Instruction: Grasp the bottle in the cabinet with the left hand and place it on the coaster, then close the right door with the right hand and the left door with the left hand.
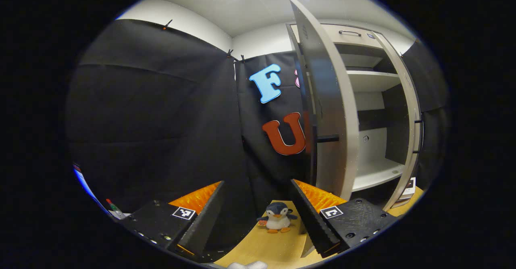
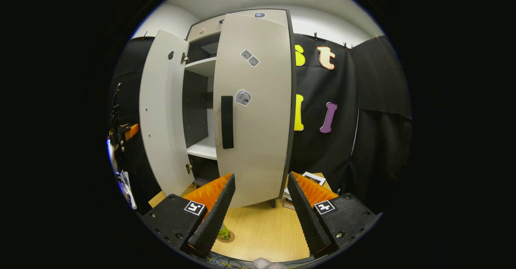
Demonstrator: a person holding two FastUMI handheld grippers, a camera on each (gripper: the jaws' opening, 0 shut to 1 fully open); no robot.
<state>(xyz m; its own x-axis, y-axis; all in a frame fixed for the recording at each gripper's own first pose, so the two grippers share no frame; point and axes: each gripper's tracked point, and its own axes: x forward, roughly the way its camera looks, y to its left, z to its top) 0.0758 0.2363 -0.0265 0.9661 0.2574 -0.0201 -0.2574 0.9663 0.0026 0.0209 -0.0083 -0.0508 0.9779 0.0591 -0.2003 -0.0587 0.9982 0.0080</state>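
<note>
Pale grey, the right cabinet door [image 2: 252, 107] stands partly swung across the centre of the right gripper view, its black handle [image 2: 227, 121] facing the right hand-held gripper [image 2: 261, 204], spread and empty. Low left, a green bottle [image 2: 222, 232] already sits on a round brown coaster [image 2: 227, 236] on the wooden tabletop [image 2: 262, 228]. Pushing flat beside the handle should shut it cleanly. The left hand-held gripper [image 1: 258, 216], also spread, waits by the left door [image 1: 328, 111].
</note>
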